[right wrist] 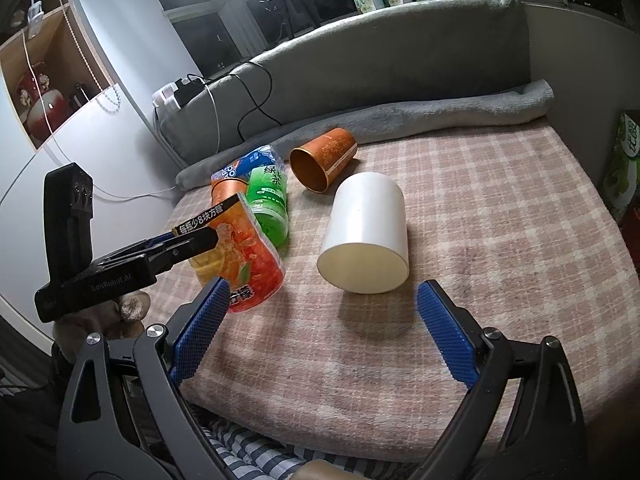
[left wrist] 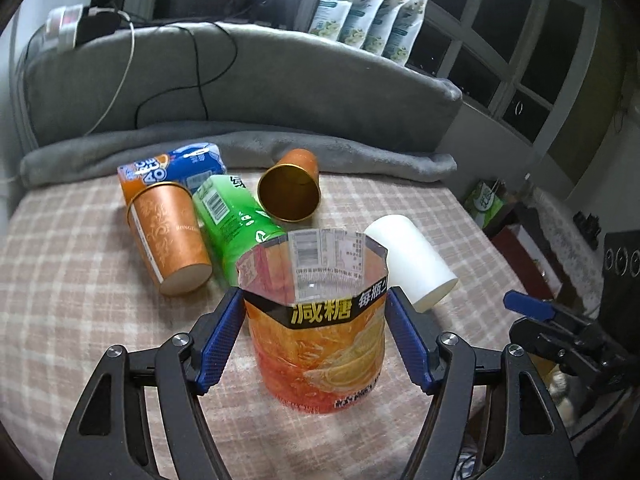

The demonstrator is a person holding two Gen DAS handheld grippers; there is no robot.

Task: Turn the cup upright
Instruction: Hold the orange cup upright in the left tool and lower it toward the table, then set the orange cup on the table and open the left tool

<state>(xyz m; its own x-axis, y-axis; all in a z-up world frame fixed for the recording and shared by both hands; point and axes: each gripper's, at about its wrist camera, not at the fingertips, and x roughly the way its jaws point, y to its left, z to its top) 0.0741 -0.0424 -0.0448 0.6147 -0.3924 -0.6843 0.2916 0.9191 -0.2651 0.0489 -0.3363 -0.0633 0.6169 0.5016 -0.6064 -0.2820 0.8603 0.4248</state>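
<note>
My left gripper (left wrist: 316, 312) is shut on an orange cut-bottle cup (left wrist: 320, 340), its pads on both sides just under the open rim, mouth up. In the right wrist view this cup (right wrist: 240, 252) hangs tilted just above the checked cloth. A white cup (right wrist: 364, 232) lies on its side, also seen in the left wrist view (left wrist: 412, 264). My right gripper (right wrist: 320, 300) is open, just in front of the white cup, touching nothing. Two copper cups (left wrist: 172, 236) (left wrist: 290, 188) lie on their sides.
A green cut-bottle cup (left wrist: 236, 220) and a blue one (left wrist: 180, 164) lie among the copper cups. A rolled grey blanket (left wrist: 340, 152) and a grey cushion (left wrist: 240, 80) with cables bound the back. The checked cloth (right wrist: 500, 240) ends at the right edge.
</note>
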